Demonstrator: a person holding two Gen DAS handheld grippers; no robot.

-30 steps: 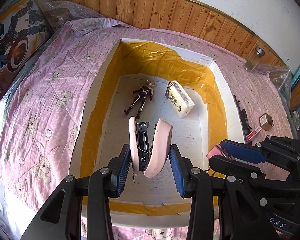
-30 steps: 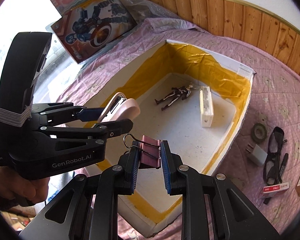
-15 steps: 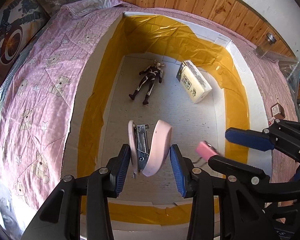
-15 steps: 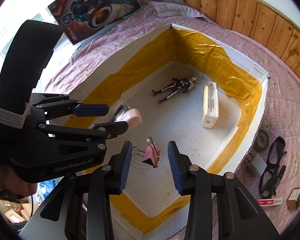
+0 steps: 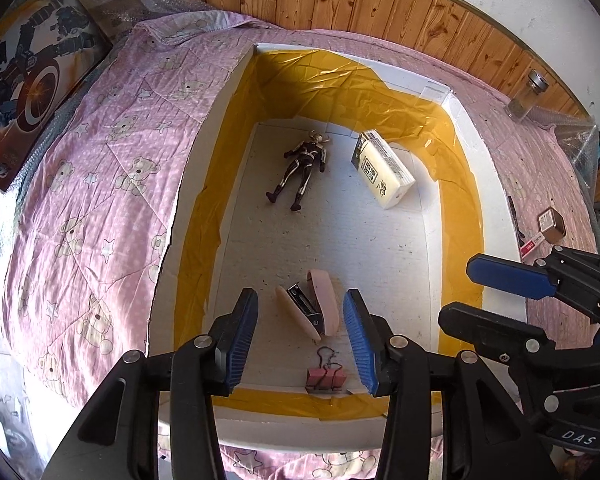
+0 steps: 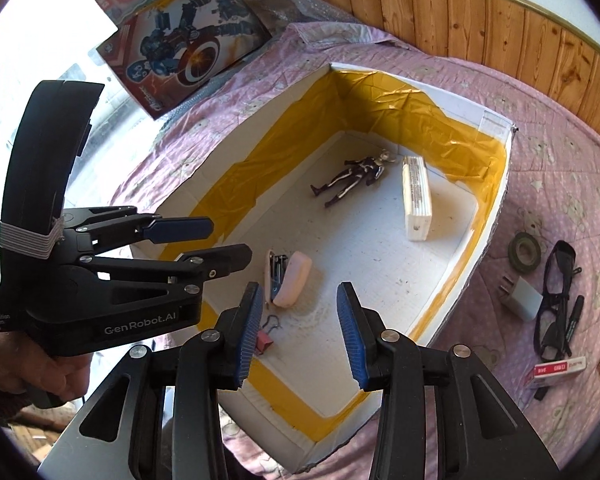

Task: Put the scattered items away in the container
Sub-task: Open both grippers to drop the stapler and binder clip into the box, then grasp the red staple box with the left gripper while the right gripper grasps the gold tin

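Observation:
A white box lined with yellow tape (image 5: 464, 120) (image 6: 496, 208) sits on the pink bedspread. On its floor lie a pink stapler (image 5: 312, 312) (image 6: 290, 284), a pink binder clip (image 5: 326, 376) (image 6: 264, 342), a dark toy figure (image 5: 302, 168) (image 6: 352, 178) and a cream carton (image 5: 382, 168) (image 6: 418, 200). My left gripper (image 5: 300, 336) hangs open above the stapler and clip, holding nothing. Over the box's near end my right gripper (image 6: 300, 332) is open and empty too. Each gripper shows at the other view's side: the right one (image 5: 500, 296), the left one (image 6: 196, 240).
Outside the box at right lie a tape roll (image 6: 524, 250), a white charger (image 6: 526, 298), dark glasses (image 6: 556, 300), a pen (image 6: 574, 316), a red-and-white packet (image 6: 558, 368) and a small brown box (image 5: 552, 222). A glass jar (image 5: 526, 96) stands by the wooden headboard. A toy box (image 6: 184, 48) leans far left.
The left gripper opened and the stapler dropped onto the box floor. The binder clip, released half a second ago, now lies at the box's near end. Both grippers pulled back slightly.

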